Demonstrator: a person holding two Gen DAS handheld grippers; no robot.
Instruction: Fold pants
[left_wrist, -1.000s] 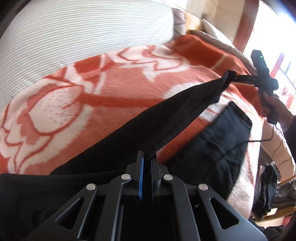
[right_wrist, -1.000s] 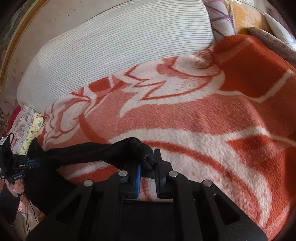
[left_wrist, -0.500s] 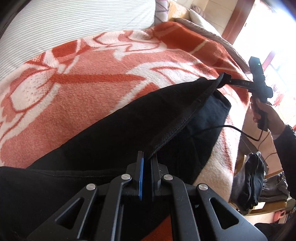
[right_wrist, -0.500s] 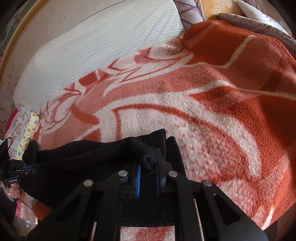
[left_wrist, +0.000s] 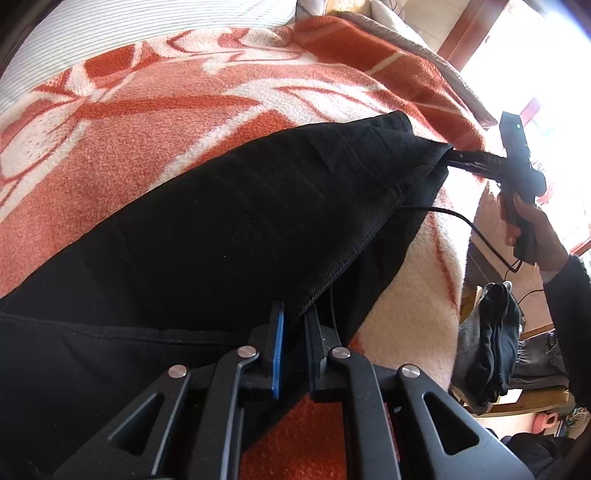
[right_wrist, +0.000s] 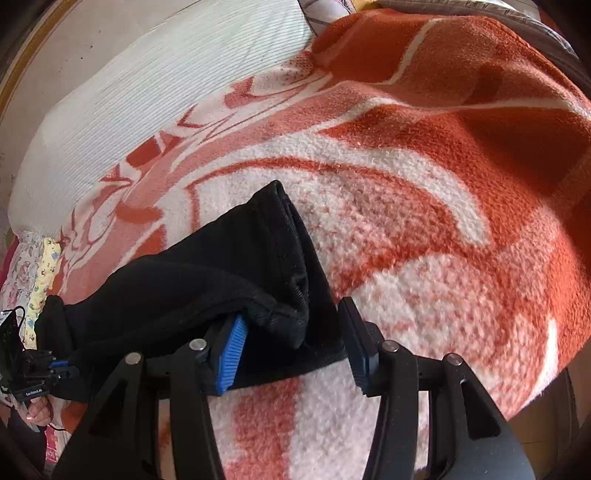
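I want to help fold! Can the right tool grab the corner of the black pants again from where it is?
Probably yes. The right tool has just been opening and stands open, with the black pants corner lying loose between its fingers on the orange blanket. Nothing blocks it.

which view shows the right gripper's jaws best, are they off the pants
The right wrist view: the right gripper stands open, the pants lying loose between its pads. The left wrist view shows it only far off, side-on, its tips hidden by cloth.
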